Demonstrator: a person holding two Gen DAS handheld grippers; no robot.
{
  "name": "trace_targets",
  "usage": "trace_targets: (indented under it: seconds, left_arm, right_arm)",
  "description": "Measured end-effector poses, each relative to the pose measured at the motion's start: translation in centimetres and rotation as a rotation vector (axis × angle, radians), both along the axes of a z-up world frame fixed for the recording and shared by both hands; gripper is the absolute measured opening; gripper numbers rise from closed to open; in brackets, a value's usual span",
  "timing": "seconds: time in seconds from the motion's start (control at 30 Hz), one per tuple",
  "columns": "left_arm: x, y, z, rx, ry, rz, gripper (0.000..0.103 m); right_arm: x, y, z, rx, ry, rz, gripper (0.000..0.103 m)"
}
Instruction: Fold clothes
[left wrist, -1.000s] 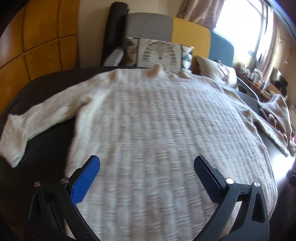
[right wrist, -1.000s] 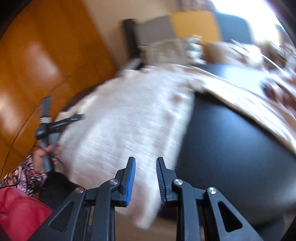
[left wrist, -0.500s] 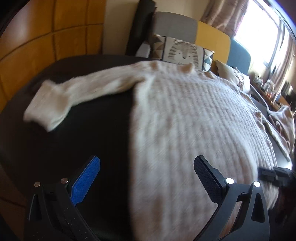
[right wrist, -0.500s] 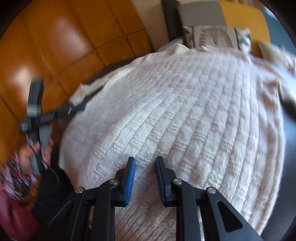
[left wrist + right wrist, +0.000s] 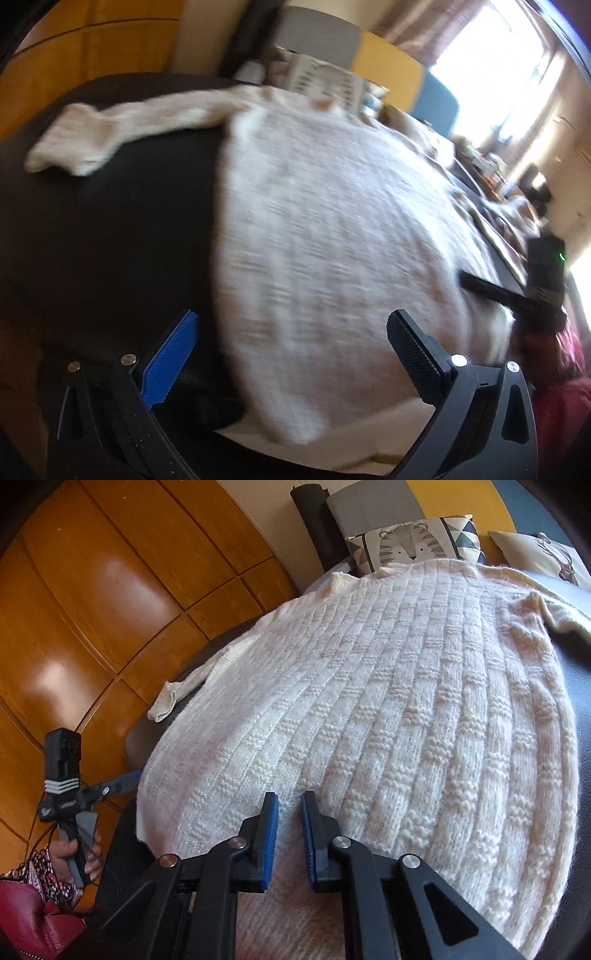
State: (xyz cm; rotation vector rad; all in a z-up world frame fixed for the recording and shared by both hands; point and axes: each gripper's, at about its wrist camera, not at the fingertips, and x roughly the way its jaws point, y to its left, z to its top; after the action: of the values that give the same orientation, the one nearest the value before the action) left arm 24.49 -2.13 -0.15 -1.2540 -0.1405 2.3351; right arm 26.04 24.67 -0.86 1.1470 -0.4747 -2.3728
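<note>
Right gripper (image 5: pixel 289 834) is nearly shut, jaws closing, a narrow gap between the blue pads with the cream chunky-knit sweater (image 5: pixel 388 709) in it at its near hem; whether the pads already pinch the knit cannot be told. Left gripper (image 5: pixel 291 360) is spread wide and grasps nothing, its blue pad over the dark table top (image 5: pixel 110 229), its black pad over the sweater (image 5: pixel 332 240), the sweater's left edge running between them. The sweater lies flat on the table, body stretching away ahead of both tools, one sleeve (image 5: pixel 122 125) flung out to the far left. The left wrist view is motion-blurred, knit pattern smeared; the right gripper (image 5: pixel 517 299) shows there only as a dark shape at the right edge, its tips unreadable. Only the right wrist view shows the hand (image 5: pixel 75 856) gripping the left gripper (image 5: pixel 92 794) low at its left, plus a tiger-print cushion (image 5: pixel 410 544) beyond the collar, and the orange wood-panel wall (image 5: pixel 110 590).
</note>
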Motion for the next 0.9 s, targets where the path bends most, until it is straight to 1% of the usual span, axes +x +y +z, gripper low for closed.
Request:
trace_targets:
  seconds: [0.03,0.07,0.1,0.13,0.17,0.2,0.23,0.33,0.37,0.4,0.47,0.5,0.57,0.63,0.67,0.73,0.77,0.83,0.9]
  left_arm:
    - [0.1,0.7,0.0,-0.032,0.009,-0.007,0.102]
    - [0.1,1.2,0.1,-0.044,0.012,-0.013,0.09]
    - [-0.3,1.6,0.5,-0.039,0.009,-0.017,0.067]
    - [-0.8,1.7,0.8,-0.019,-0.005,-0.022,0.054]
    - [-1.4,1.9,1.1,0.006,-0.025,-0.026,0.033]
    - [-2.2,2.3,1.6,0.038,-0.037,-0.037,0.028]
    - [-3.0,2.6,2.2,0.072,-0.047,-0.049,0.028]
    - [-4.8,4.6,4.4,0.117,-0.034,-0.097,0.027]
    - [-5.3,5.3,5.4,0.142,-0.026,-0.12,0.027]
    - [-6.1,6.4,6.8,0.179,-0.012,-0.149,0.027]
    - [-7.5,8.2,8.9,0.222,0.009,-0.189,0.027]
    - [-8.5,9.5,10.5,0.238,0.029,-0.216,0.027]
    - [-9.7,12.0,12.1,0.224,0.069,-0.254,0.027]
    - [-11.4,15.3,12.5,0.203,0.084,-0.298,0.027]
    - [-12.2,16.6,12.3,0.194,0.075,-0.314,0.027]
    - [-13.6,18.0,10.8,0.184,0.005,-0.311,0.027]
    - [-13.9,17.6,10.1,0.216,-0.028,-0.296,0.027]
    - [-14.2,16.5,8.7,0.294,-0.095,-0.258,0.027]
    - [-13.3,13.6,7.8,0.323,-0.102,-0.191,0.027]
  right_arm:
    - [-0.2,-0.2,0.0,0.002,-0.001,-0.002,0.011]
    - [0.0,-0.2,0.0,0.004,-0.001,-0.003,0.012]
    - [0.1,-0.2,0.1,0.006,-0.002,-0.004,0.012]
    - [0.2,-0.2,0.1,0.008,-0.002,-0.005,0.013]
    - [0.2,-0.3,0.1,0.012,-0.002,-0.006,0.013]
    - [0.2,-0.4,0.2,0.02,-0.003,-0.005,0.014]
    - [0.1,-0.5,0.3,0.026,-0.005,-0.003,0.013]
    - [-0.1,-0.8,0.7,0.049,-0.024,0.009,0.015]
    - [-0.1,-0.9,1.0,0.064,-0.023,0.014,0.019]
    - [-0.2,-1.1,1.2,0.078,-0.023,0.018,0.021]
    - [0.1,-1.4,1.8,0.132,-0.002,0.014,0.022]
    - [0.2,-1.5,2.0,0.162,0.01,0.009,0.022]
    - [0.4,-1.3,2.2,0.187,0.019,-0.01,0.023]
    - [0.5,-0.2,2.3,0.155,0.008,-0.048,0.023]
    - [0.6,0.3,2.3,0.14,0.004,-0.066,0.023]
    - [0.9,1.2,2.7,0.121,-0.005,-0.104,0.023]
    - [1.1,1.5,3.1,0.095,-0.003,-0.097,0.023]
    - [1.5,1.2,4.3,0.015,0.009,-0.032,0.027]
    - [1.4,0.2,4.9,0.0,0.027,0.014,0.029]
